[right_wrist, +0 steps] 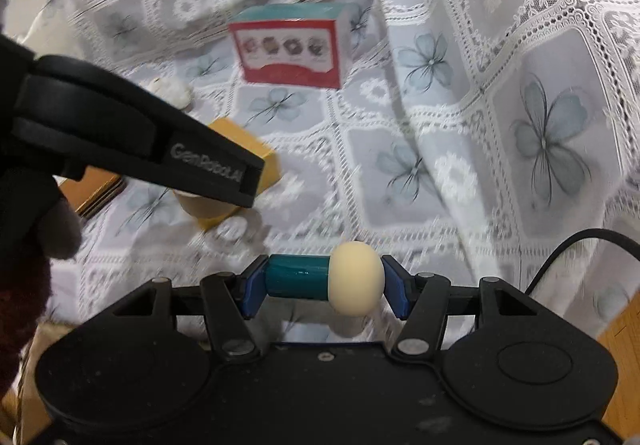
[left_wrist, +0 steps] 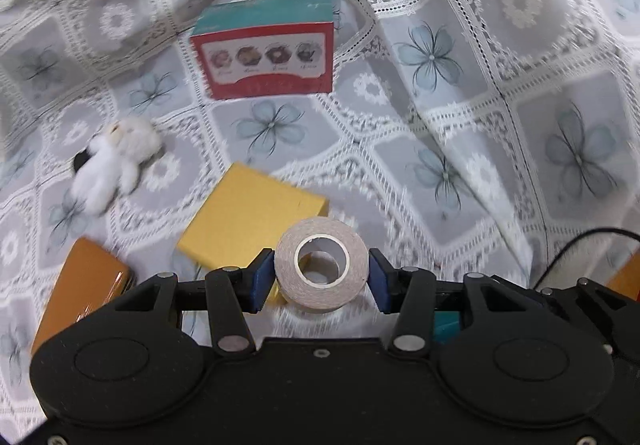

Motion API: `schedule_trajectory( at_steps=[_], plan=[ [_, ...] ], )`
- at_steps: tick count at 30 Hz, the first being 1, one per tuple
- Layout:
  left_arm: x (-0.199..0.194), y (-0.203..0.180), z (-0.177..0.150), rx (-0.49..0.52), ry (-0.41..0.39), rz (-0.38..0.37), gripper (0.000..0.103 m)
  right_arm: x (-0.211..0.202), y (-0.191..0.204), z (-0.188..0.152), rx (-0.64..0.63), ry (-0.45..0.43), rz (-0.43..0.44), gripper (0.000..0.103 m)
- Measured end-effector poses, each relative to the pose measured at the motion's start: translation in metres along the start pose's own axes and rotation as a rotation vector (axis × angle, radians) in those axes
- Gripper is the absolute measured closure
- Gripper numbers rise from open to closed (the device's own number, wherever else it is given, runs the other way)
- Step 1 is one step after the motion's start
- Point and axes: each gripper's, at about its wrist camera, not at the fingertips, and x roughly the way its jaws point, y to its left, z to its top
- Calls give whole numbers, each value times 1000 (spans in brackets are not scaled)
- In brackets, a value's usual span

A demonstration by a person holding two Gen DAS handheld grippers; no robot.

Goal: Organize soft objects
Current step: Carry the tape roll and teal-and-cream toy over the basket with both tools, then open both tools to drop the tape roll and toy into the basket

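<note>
Jaws clamp tape roll (left_wrist: 321,265); right pair clamps mushroom toy (right_wrist: 325,282).

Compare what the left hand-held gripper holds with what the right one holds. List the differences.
1. The left hand-held gripper clamps a roll of tape, a ring with an open core; the right hand-held gripper clamps a solid teal cylinder with a cream rounded cap.
2. The roll is one pale beige colour; the capped cylinder is two-toned.
3. The roll is pinched across its outer sides; the cylinder is pinched end to end.

Shared: both are gripped between blue pads above the lace tablecloth.
</note>
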Motion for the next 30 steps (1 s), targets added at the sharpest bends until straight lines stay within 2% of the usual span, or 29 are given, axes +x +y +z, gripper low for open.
schedule_trajectory(
  at_steps=[12,18,24,30],
  plan=[
    [-56,32,-75,-84,-14,23,55,-43,45,-39,-128,40,70,45],
    [-74,54,-111,-153,-14,78,55,-55,66,-54,-178,76,119,45],
    [-81,79,-145,-247,7,134,55,-62,76,-59,-160,121,166,45],
    [-80,92,-179,-329,61,141,55,-60,76,-58,-97,162,190,45]
  ],
)
